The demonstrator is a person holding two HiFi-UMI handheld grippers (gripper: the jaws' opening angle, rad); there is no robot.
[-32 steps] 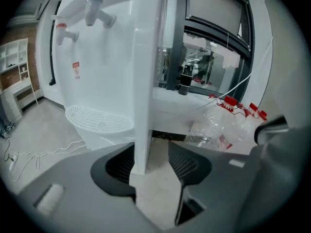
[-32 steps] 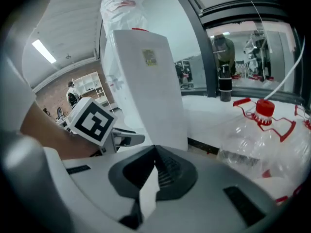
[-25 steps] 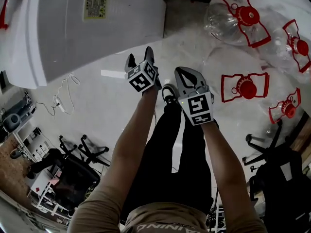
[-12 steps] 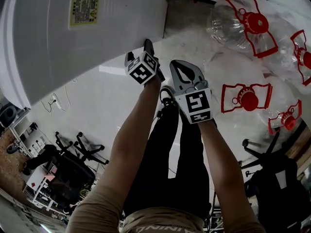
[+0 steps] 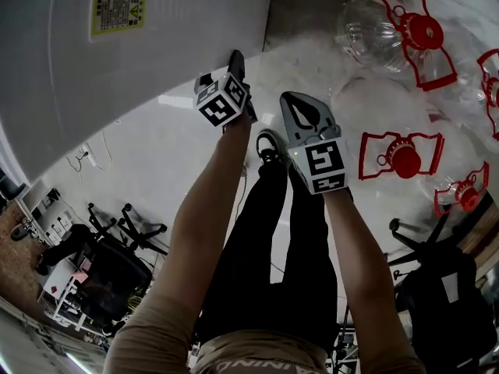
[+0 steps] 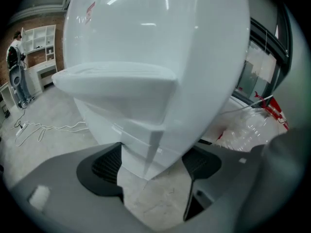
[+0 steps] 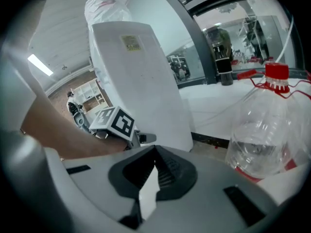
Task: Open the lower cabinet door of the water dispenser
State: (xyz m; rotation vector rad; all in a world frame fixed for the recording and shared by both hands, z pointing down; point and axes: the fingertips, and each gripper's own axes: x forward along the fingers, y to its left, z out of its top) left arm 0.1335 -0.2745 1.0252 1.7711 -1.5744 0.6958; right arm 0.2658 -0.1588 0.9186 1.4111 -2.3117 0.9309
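Observation:
The white water dispenser [image 5: 117,68] fills the head view's upper left, a yellow label on its side. My left gripper [image 5: 222,70] is at the dispenser's near corner. In the left gripper view the dispenser [image 6: 146,57] looms close, and its lower corner with a panel seam [image 6: 146,144] shows between the jaws. The left gripper [image 6: 150,171] is opening, pads clear of the casing. My right gripper [image 5: 290,98] hangs just right of it over the floor; the right gripper [image 7: 154,152] has its pads together on nothing. I cannot make out the lower door's handle.
Several clear water jugs [image 5: 374,29] with red caps and handles lie on the floor at right; one jug [image 7: 265,135] is close to the right gripper. The person's legs and a shoe [image 5: 269,146] are below the grippers. Office chairs [image 5: 117,263] and a floor cable [image 5: 86,158] are at left.
Both grippers have moved toward the dispenser, which now looms larger in the head view. The left gripper's tips have reached the dispenser's corner.

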